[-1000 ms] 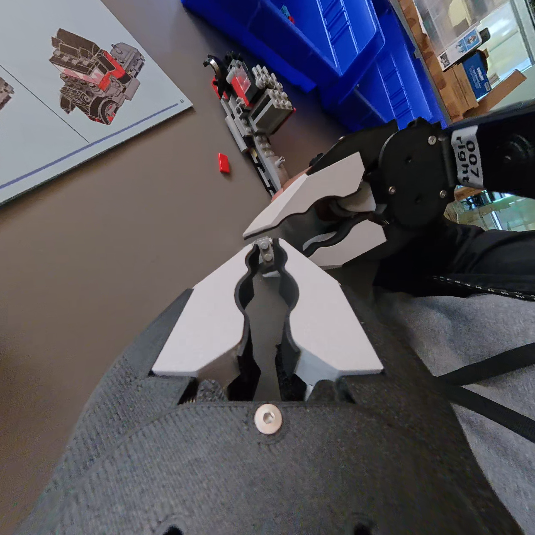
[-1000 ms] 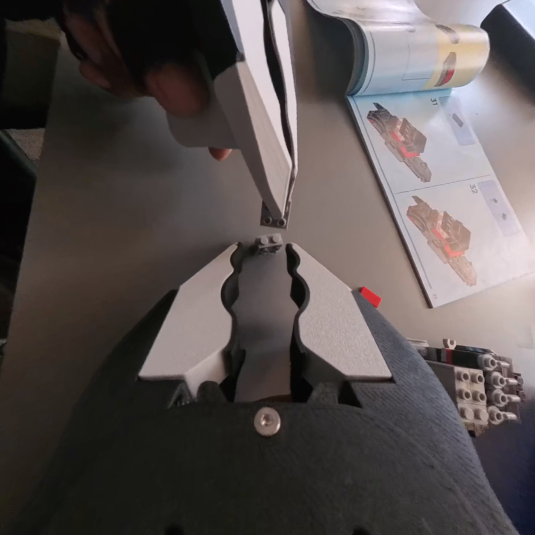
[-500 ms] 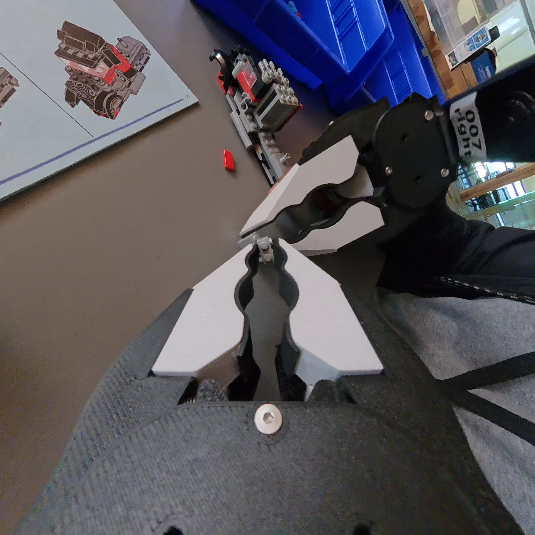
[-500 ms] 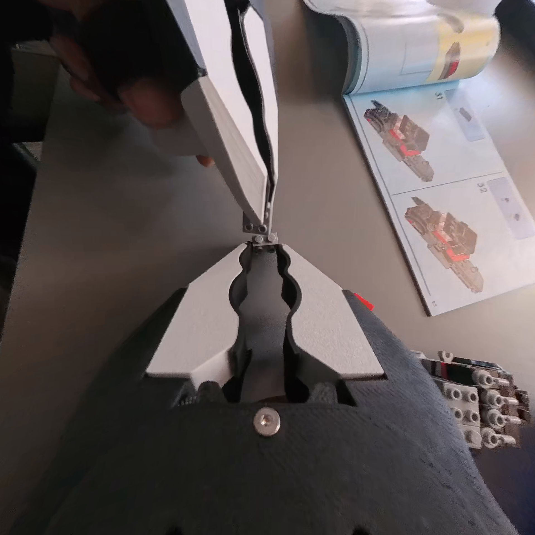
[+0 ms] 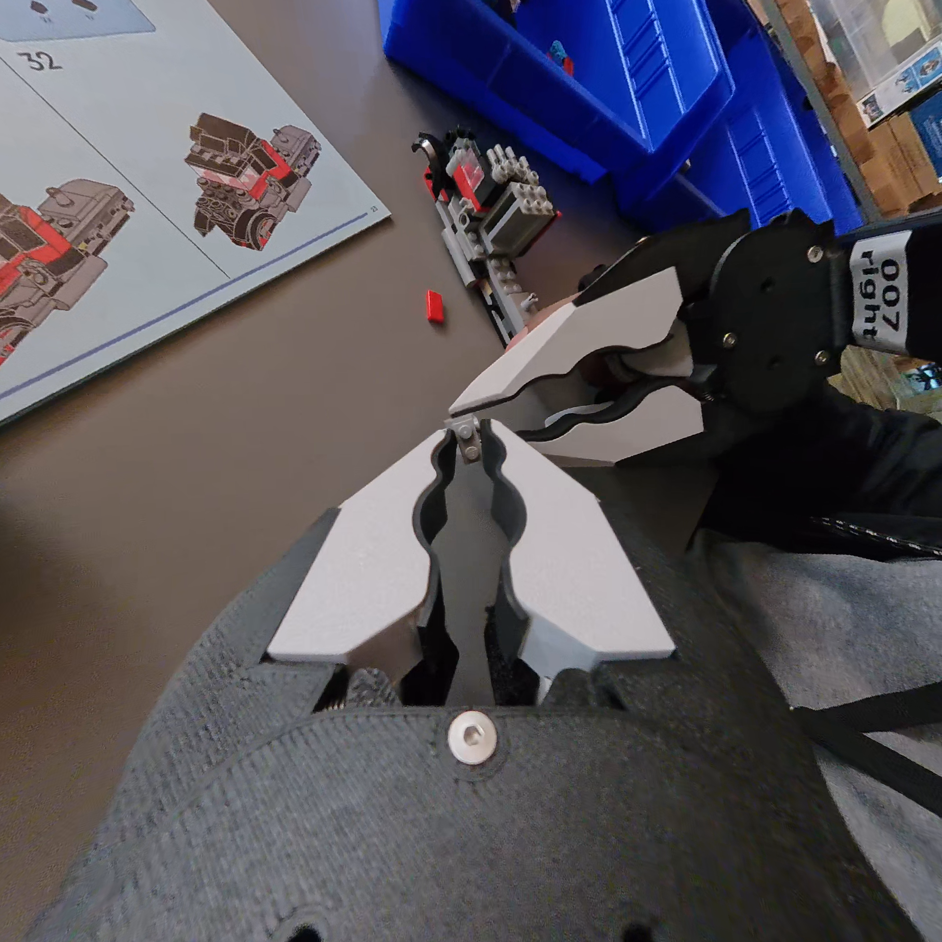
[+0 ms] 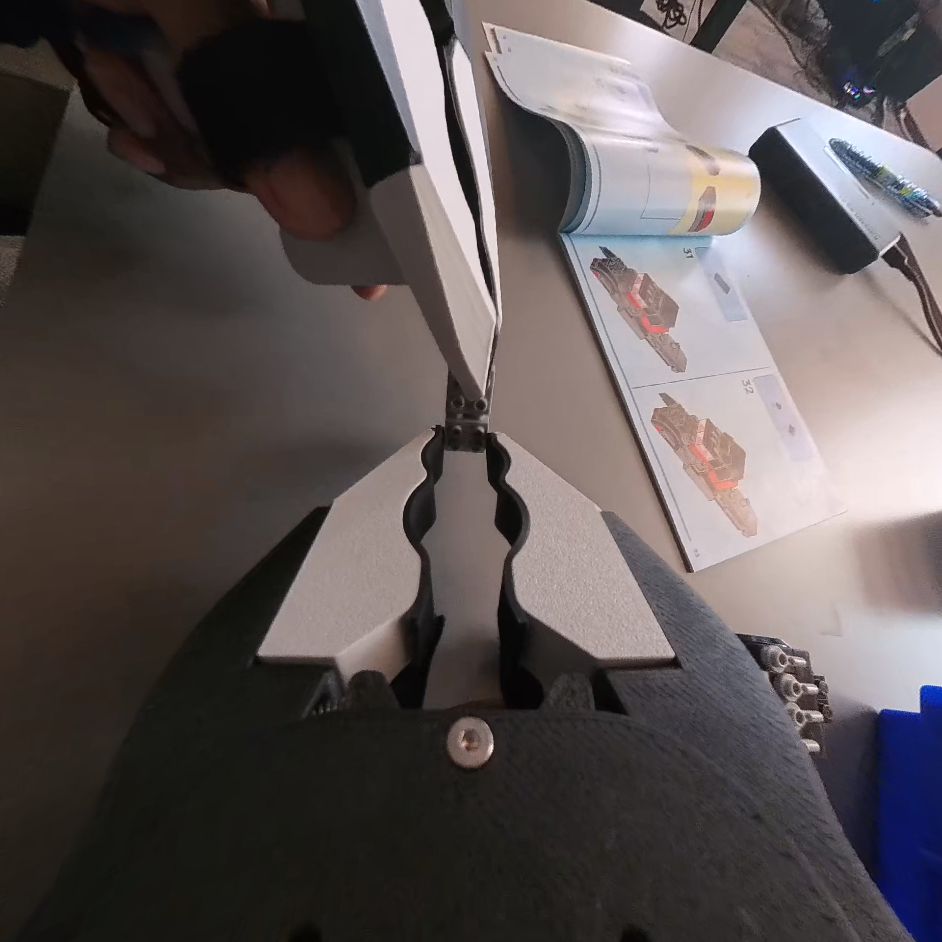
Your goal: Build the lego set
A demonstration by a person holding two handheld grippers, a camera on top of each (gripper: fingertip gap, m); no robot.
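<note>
Left wrist view shows my left gripper [image 5: 466, 441] pinched narrow on a small light grey studded lego plate [image 5: 468, 442], held at the very tips of the pale grey fingers. My right gripper [image 5: 461, 412] comes in from the right, its tips meeting that plate from above; a white band with black printing wraps its black body. In the right wrist view my right gripper [image 6: 463, 439] is closed just as narrowly on a second small grey studded piece [image 6: 465, 438], and the left gripper [image 6: 471, 395] comes down from the top with its own piece [image 6: 468, 405] touching mine, stud faces toward the camera. A bare hand [image 6: 265, 168] grips the left tool's handle.

Well beyond the tips, on the dark brown tabletop [image 5: 204, 459], lies the partly built grey, black and red lego vehicle [image 5: 489, 219], with a loose flat red tile [image 5: 435, 307] just beside it. An open pale blue instruction booklet [image 5: 153, 153] sits to the left, showing printed step numbers and drawings of the model; the right wrist view shows the same booklet [image 6: 713, 382] with its earlier pages curled over. Blue plastic storage bins [image 5: 611, 76] stand behind the vehicle. A black box with a cable [image 6: 826, 204] rests past the booklet; its markings are too blurred to make out.
</note>
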